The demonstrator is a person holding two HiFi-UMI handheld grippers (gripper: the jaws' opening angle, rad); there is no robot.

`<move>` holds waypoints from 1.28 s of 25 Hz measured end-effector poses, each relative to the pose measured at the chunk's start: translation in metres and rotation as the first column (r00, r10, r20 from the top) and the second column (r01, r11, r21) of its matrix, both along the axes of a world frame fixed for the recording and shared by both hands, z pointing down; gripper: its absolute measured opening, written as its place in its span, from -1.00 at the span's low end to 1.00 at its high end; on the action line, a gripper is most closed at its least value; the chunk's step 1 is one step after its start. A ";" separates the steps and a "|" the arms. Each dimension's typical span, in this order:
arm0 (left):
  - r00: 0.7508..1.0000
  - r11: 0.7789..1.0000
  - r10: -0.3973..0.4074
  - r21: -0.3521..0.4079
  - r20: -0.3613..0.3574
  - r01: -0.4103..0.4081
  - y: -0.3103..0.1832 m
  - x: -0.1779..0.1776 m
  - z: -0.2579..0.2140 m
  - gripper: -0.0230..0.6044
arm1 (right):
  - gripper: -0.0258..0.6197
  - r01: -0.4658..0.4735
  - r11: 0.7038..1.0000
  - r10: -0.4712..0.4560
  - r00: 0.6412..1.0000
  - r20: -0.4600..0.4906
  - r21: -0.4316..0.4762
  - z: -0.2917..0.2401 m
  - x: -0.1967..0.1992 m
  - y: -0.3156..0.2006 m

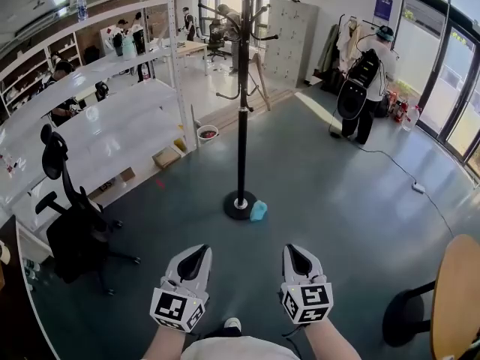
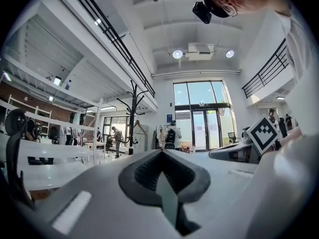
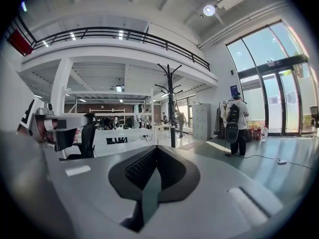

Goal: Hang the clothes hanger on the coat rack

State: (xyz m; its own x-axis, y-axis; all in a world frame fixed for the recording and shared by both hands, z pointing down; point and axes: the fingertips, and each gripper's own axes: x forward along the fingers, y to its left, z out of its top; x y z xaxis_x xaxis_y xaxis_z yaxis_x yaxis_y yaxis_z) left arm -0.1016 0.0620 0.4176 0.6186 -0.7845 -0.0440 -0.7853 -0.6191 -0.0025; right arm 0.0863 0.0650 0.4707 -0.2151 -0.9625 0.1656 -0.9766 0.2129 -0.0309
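At bottom centre, the left gripper (image 1: 198,251) and right gripper (image 1: 294,250) both have jaws pressed together, holding nothing; open floor (image 1: 330,193) separates them from the coat rack (image 1: 241,126).

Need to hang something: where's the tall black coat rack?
In the head view, the tall black coat rack stands centre, straight ahead, a light blue object right of its round base.

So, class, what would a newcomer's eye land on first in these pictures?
The tall black coat rack stands mid-floor, with a small light-blue object at its base. Near the bottom edge, the left claw and right claw are both shut and empty. A person stands at far right.
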 end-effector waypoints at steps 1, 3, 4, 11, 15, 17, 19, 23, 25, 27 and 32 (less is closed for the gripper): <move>1.000 1.000 -0.003 -0.002 -0.001 0.003 0.006 0.001 0.001 -0.93 | -0.84 0.007 1.000 -0.007 1.000 0.001 -0.001 0.000 -0.001 0.007; 1.000 1.000 -0.007 -0.007 0.000 0.007 0.019 0.004 0.001 -0.93 | -0.84 0.020 1.000 -0.020 1.000 0.002 -0.001 -0.001 -0.002 0.019; 1.000 1.000 -0.010 -0.007 0.000 0.010 0.025 0.006 0.002 -0.93 | -0.84 0.027 1.000 -0.027 1.000 0.003 -0.004 -0.001 -0.002 0.025; 1.000 1.000 -0.013 -0.006 0.008 0.013 0.059 0.019 -0.002 -0.93 | -0.84 0.061 0.998 -0.061 0.998 -0.017 -0.010 -0.006 -0.001 0.058; 1.000 1.000 -0.020 0.006 0.009 0.020 0.070 0.019 -0.008 -0.93 | -0.84 0.058 0.998 -0.058 0.998 -0.024 0.002 -0.011 0.001 0.066; 1.000 1.000 -0.022 0.014 0.007 0.022 0.073 0.018 -0.011 -0.93 | -0.84 0.058 0.998 -0.058 0.998 -0.018 0.005 -0.013 0.001 0.069; 1.000 0.999 -0.027 0.020 0.004 0.027 0.074 0.016 -0.015 -0.93 | -0.84 0.058 0.998 -0.058 0.998 -0.018 0.007 -0.015 0.001 0.072; 1.000 0.999 -0.029 0.016 0.003 0.028 0.075 0.017 -0.015 -0.93 | -0.84 0.042 0.999 -0.042 0.999 -0.023 0.006 -0.015 0.006 0.074; 1.000 1.000 -0.022 0.012 0.006 0.022 0.076 0.020 -0.013 -0.93 | -0.84 0.034 0.999 -0.034 0.999 -0.026 0.002 -0.013 0.008 0.074; 1.000 1.000 -0.013 0.009 0.010 0.013 0.077 0.023 -0.012 -0.93 | -0.84 0.029 1.000 -0.029 0.999 -0.023 -0.003 -0.012 0.009 0.075; 1.000 1.000 -0.005 0.009 0.017 0.005 0.079 0.026 -0.012 -0.93 | -0.84 0.023 1.000 -0.023 1.000 -0.021 -0.005 -0.013 0.012 0.077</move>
